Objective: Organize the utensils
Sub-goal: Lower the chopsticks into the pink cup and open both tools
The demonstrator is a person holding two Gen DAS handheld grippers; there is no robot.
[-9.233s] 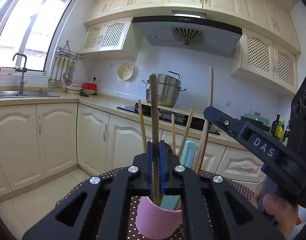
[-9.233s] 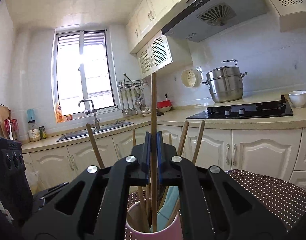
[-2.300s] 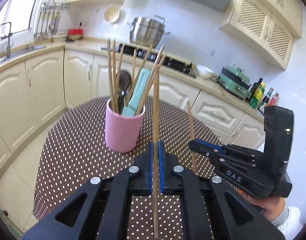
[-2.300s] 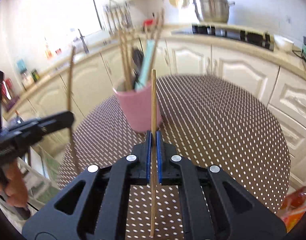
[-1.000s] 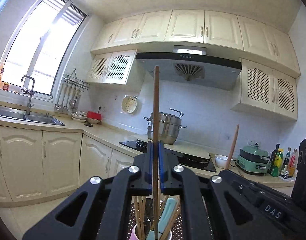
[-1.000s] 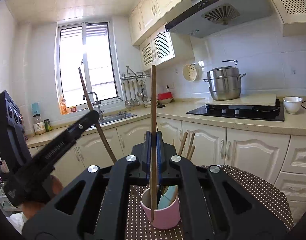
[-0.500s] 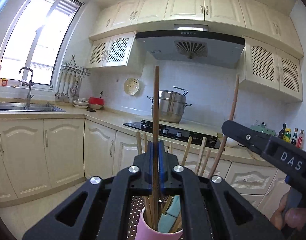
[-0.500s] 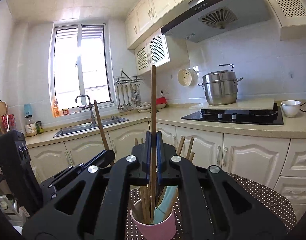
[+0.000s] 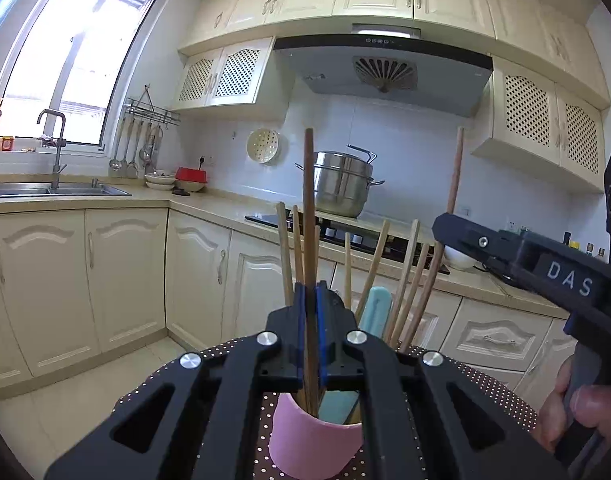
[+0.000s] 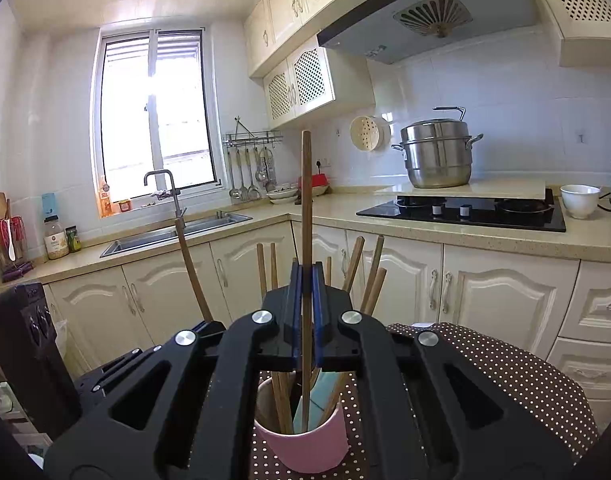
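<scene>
A pink cup [image 9: 313, 440] stands on the dotted tablecloth and holds several wooden chopsticks and a light blue utensil [image 9: 375, 308]. My left gripper [image 9: 310, 292] is shut on an upright wooden chopstick [image 9: 308, 200] whose lower end reaches into the cup. My right gripper [image 10: 304, 276] is shut on another upright chopstick [image 10: 305, 200], its tip inside the pink cup [image 10: 305, 446]. Each gripper shows in the other's view: the right gripper [image 9: 445, 226] at the right, the left gripper [image 10: 213, 326] at the lower left, each with its stick.
The round table [image 10: 505, 368] wears a brown polka-dot cloth. Behind it run cream cabinets, a counter with a black hob [image 10: 465, 210], a steel pot [image 10: 435, 156], a white bowl [image 10: 579, 199] and a sink [image 10: 173, 234]. A hand [image 9: 585, 408] grips the right tool.
Both grippers have come down with their chopsticks, the left one more. The stick ends now sit lower in the pink cup, which shows more fully under the fingers.
</scene>
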